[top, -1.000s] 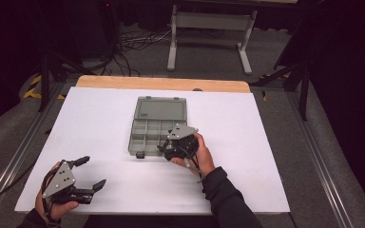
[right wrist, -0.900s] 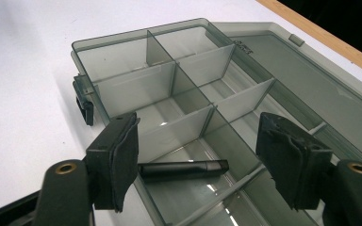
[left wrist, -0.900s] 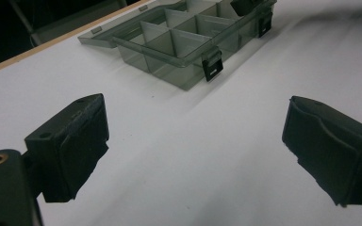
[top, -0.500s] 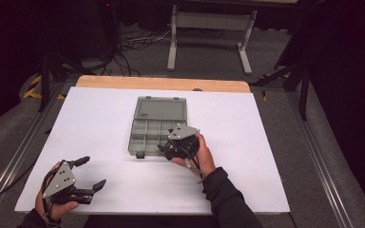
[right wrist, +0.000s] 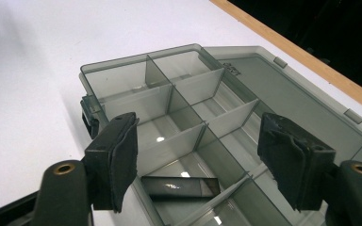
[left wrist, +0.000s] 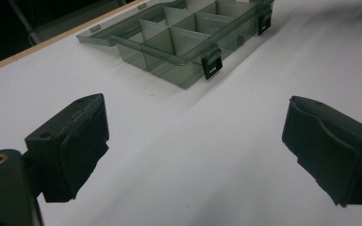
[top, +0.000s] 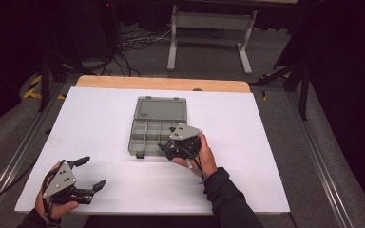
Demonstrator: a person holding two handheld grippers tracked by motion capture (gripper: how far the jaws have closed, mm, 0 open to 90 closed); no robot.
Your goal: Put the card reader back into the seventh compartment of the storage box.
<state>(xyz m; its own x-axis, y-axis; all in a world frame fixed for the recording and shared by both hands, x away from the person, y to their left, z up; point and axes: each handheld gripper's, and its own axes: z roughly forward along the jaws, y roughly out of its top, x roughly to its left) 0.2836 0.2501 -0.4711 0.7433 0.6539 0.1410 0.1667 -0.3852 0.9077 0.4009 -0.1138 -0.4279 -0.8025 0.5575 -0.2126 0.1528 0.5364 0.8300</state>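
Note:
A smoky grey plastic organizer box (top: 145, 128) lies open on the white table, its lid (top: 161, 108) flat on the far side. My right gripper (top: 164, 149) hovers over the box's near right compartments (right wrist: 193, 108). Its jaws have just been opening a little and stand apart (right wrist: 198, 155). A loose dark divider strip (right wrist: 179, 186) lies in the compartment between them, clear of the right pad. My left gripper (top: 91, 172) rests at the near left corner of the table, open and empty (left wrist: 193, 146), and faces the box (left wrist: 188, 42) with its black latches.
The white sheet (top: 266, 142) covers the table, and a wooden edge (top: 161, 84) shows at the far side. A metal stand (top: 209, 28) and cables lie on the floor beyond. Rails run along both sides of the table.

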